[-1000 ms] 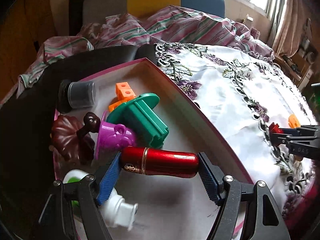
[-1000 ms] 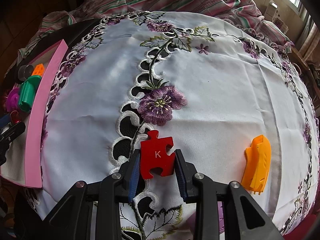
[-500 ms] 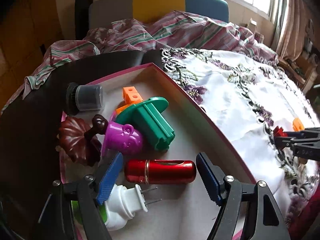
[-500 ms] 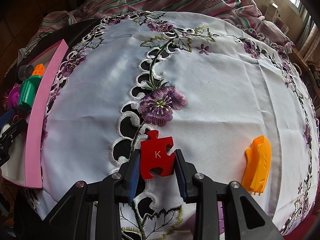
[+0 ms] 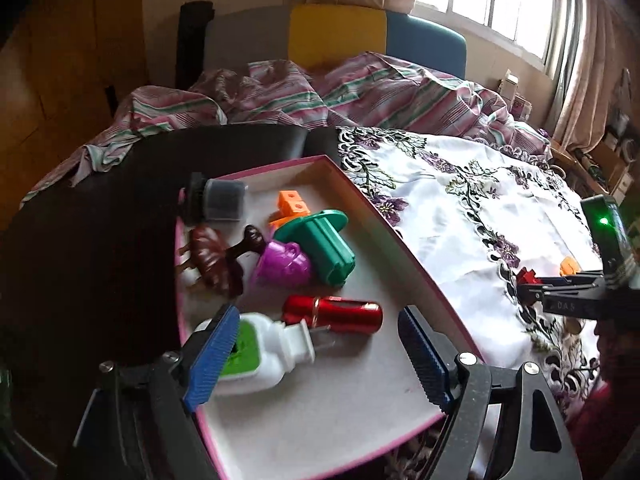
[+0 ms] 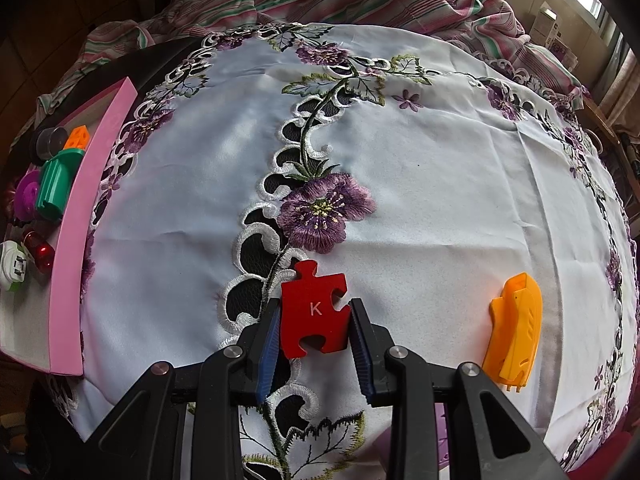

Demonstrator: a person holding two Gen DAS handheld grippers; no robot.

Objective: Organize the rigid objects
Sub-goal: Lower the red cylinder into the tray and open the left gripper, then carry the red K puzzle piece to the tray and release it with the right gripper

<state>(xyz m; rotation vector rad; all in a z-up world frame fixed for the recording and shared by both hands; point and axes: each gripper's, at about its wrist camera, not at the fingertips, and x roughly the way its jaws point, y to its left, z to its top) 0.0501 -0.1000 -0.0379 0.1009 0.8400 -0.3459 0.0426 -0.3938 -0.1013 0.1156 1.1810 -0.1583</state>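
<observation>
From the left wrist camera, the pink-rimmed tray (image 5: 384,232) is seen with a decent little pile already collected in it: a red metallic tube (image 5: 332,314) lying on its side on the tray floor, a white and green plug-in thing (image 5: 264,350) right beside it, a purple toy cup (image 5: 286,266), a green plastic piece (image 5: 326,246), an orange block (image 5: 292,204), a brown leaf-shaped clip (image 5: 212,260) and a dark capped jar (image 5: 222,202) at the far end. The left gripper (image 5: 316,356) is spread wide with nothing pinched between the blue pads; its jaws have just been opening, and the red tube is left flat on the tray beyond the fingertips, so it looks like a drop-off that's basically done. From the right wrist camera, the red puzzle piece (image 6: 314,314) with the K on it is seen clamped between the pads of the right gripper (image 6: 314,344), pressed on both side edges, low against the embroidered white tablecloth (image 6: 440,184), probably gripped by the edges because it's thin and flat. An orange plastic piece (image 6: 514,330) is left lying on the cloth near it, well apart from the tray at the left edge, so that one's probably still to be sorted.
</observation>
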